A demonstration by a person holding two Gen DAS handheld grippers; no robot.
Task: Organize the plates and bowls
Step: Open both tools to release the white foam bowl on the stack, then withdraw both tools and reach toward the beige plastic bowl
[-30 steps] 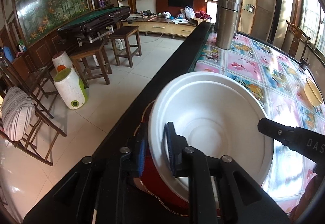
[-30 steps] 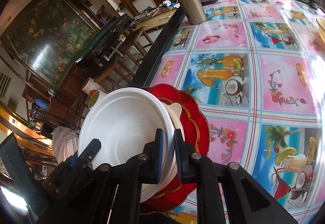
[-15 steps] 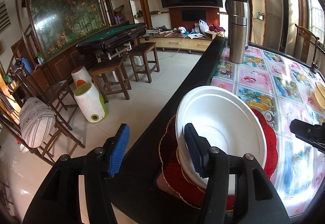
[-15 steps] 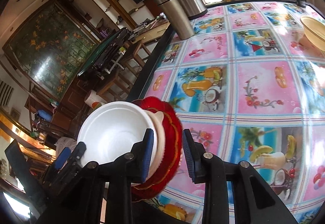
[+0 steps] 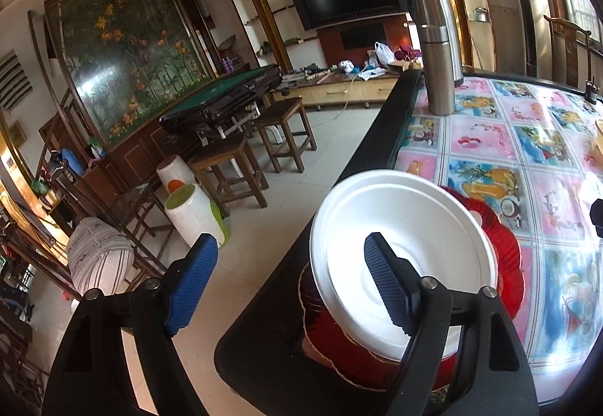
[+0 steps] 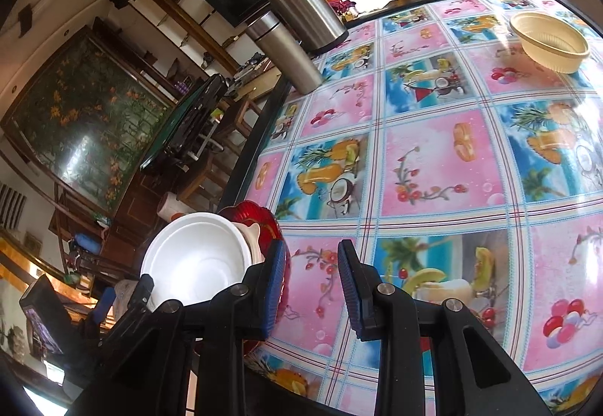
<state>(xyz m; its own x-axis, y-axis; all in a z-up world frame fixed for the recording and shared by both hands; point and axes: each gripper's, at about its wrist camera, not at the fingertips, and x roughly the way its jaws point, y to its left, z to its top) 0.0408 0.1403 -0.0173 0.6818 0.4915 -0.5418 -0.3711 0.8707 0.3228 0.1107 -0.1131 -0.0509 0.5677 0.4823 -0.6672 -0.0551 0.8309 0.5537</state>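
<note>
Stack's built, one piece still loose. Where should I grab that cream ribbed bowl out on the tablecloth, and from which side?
Pinch the rim of the cream bowl: it sits upright, mouth up, with flared ribbed walls, so one finger goes inside and one outside. Come in from the near side with the right gripper, which is open and faces it over bare tablecloth.

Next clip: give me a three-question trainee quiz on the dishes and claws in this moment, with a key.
1. True or false: the left claw is shut on the white bowl.
2. What does the white bowl sit on? A) bare tablecloth B) a stack topped on the red plate C) the steel flask
3. Fill in: the cream bowl stands ___ from the stack, across the tablecloth.

Key
1. False; both the left claw and the right claw are open, holding nothing.
2. B
3. apart
</note>
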